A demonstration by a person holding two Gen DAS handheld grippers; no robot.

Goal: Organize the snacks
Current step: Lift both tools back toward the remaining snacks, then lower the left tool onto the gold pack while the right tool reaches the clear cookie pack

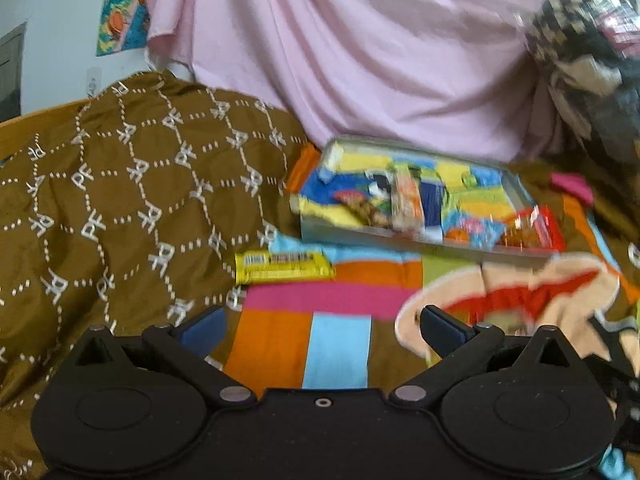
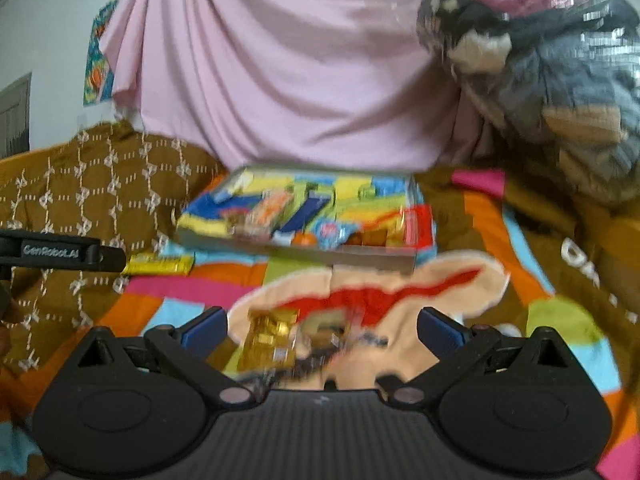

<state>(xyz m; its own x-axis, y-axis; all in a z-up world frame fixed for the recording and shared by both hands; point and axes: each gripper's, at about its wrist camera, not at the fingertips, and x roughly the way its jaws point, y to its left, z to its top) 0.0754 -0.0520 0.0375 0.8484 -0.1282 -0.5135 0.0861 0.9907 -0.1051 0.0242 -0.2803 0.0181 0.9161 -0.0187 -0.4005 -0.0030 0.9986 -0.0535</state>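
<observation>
Both jaws are gaping wide, holding nothing. The right gripper (image 2: pixel 322 334) is hovering over a gold snack (image 2: pixel 269 340); next it needs lowering, closing, then carrying to the tray (image 2: pixel 298 254).

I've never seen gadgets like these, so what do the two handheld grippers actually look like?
Both are black plastic. The left gripper and right gripper each have two round discs at the base, angled linkage arms with silver pivot pins, and dark blue pads on the fingertips. The right one's body is ribbed. Seen side-on from the right wrist camera, the left gripper carries white lettering that seems to read "GenRobot.AI".
</observation>
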